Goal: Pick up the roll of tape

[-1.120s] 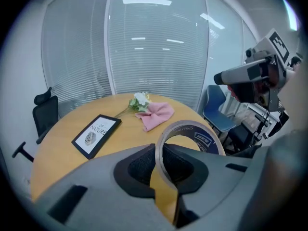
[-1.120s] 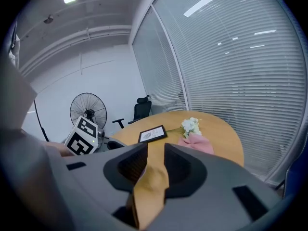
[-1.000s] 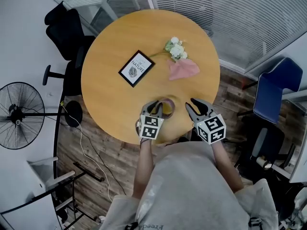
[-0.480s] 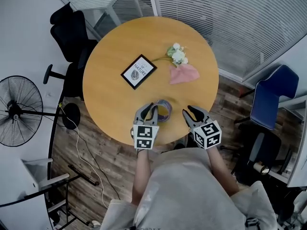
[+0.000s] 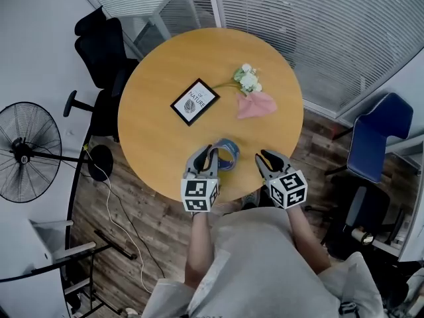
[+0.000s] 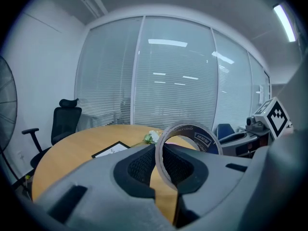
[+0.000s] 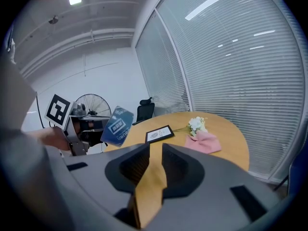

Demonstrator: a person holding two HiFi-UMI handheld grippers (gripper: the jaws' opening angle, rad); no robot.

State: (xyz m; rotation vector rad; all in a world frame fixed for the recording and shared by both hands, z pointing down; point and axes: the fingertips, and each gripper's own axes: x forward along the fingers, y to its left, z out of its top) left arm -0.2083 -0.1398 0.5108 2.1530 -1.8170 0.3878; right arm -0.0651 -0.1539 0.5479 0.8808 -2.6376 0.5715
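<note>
The roll of tape, brown with a blue printed label, hangs edge-up just above the near edge of the round wooden table. My left gripper is shut on the roll's band; in the left gripper view the tape ring stands upright between the dark pads. To the right, my right gripper hovers over the table edge with its jaws closing and nothing between them. The right gripper view shows the gap of that gripper empty, and the lifted tape off to the left.
On the table lie a black-framed picture, a small bunch of white flowers and a pink cloth. A standing fan and a black office chair are at the left, and a blue chair at the right.
The left gripper has risen with the tape, which left the tabletop and tipped upright. The right gripper's fingers have drawn closer together while it stayed near the table edge.
</note>
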